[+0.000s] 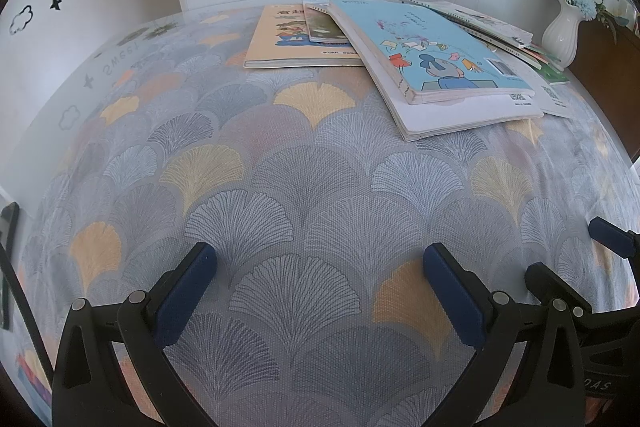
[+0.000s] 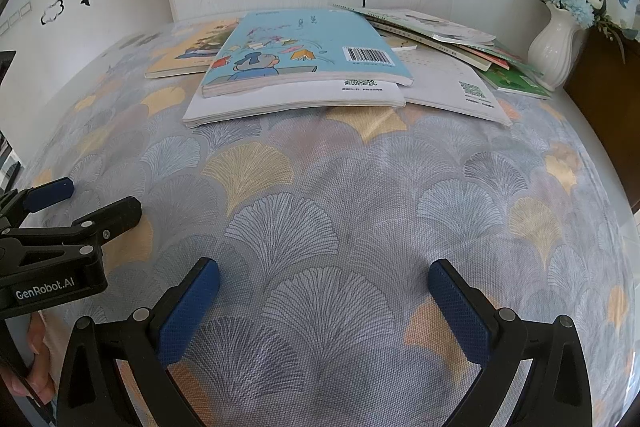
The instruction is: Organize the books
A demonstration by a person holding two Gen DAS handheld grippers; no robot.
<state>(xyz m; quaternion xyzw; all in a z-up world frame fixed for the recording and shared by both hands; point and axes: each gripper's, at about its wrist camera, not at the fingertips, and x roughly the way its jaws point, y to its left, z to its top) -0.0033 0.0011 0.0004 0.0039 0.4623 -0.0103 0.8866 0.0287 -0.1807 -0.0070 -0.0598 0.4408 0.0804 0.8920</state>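
Both tools, left tool and right tool, gape wide over bare patterned tabletop. The blue book tops the far pile beside the vase.

Table under leaf-print cloth; on it: scattered books, white vase at far right.

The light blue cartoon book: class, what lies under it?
The light blue book rests on a larger white book, whose front strip with a QR code shows. Its left corner overlaps an orange book. The rest of the white cover is hidden.
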